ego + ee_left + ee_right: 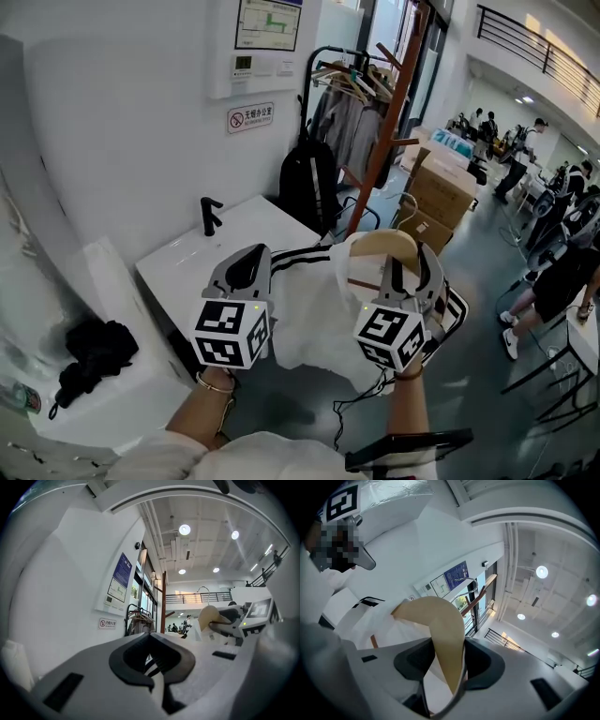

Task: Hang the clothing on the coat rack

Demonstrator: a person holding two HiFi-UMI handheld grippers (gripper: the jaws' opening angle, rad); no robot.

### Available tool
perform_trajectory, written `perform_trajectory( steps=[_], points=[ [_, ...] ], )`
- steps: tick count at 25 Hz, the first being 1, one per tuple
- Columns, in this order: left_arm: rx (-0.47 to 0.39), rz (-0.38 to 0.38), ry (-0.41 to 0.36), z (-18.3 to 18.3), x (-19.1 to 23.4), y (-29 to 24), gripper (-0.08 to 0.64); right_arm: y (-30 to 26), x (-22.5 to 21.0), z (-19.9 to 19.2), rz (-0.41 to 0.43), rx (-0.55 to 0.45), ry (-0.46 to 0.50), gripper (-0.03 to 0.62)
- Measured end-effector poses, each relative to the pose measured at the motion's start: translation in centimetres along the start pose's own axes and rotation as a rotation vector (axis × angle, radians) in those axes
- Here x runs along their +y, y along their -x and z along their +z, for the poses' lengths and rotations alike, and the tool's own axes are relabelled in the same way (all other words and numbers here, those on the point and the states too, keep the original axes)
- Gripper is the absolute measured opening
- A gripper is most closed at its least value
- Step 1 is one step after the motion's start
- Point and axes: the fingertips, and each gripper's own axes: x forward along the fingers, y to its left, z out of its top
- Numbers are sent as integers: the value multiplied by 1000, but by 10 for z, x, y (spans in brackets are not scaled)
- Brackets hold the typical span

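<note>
Clothing [314, 314], white with black stripes, hangs in the air between both grippers. It is near the coat rack [386, 131] but not on it yet. The left gripper [246, 270] jaws pinch the cloth. The right gripper [412, 267] jaws squeeze the wooden hanger [382, 246]. I think it is best to lift the hanger to the rack slowly and keep it level.

The garment [314, 319] is showing white with black stripes, the hanger [380, 244] is showing pale tan wood, and the coat rack [384, 131] is standing reddish-brown.
</note>
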Motion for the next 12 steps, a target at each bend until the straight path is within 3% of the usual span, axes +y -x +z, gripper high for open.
perform_trajectory(
  steps=[12],
  points=[
    [-32, -88, 8, 13, 27, -2, 2, -12, 0, 30, -60, 1, -12, 199]
  ],
)
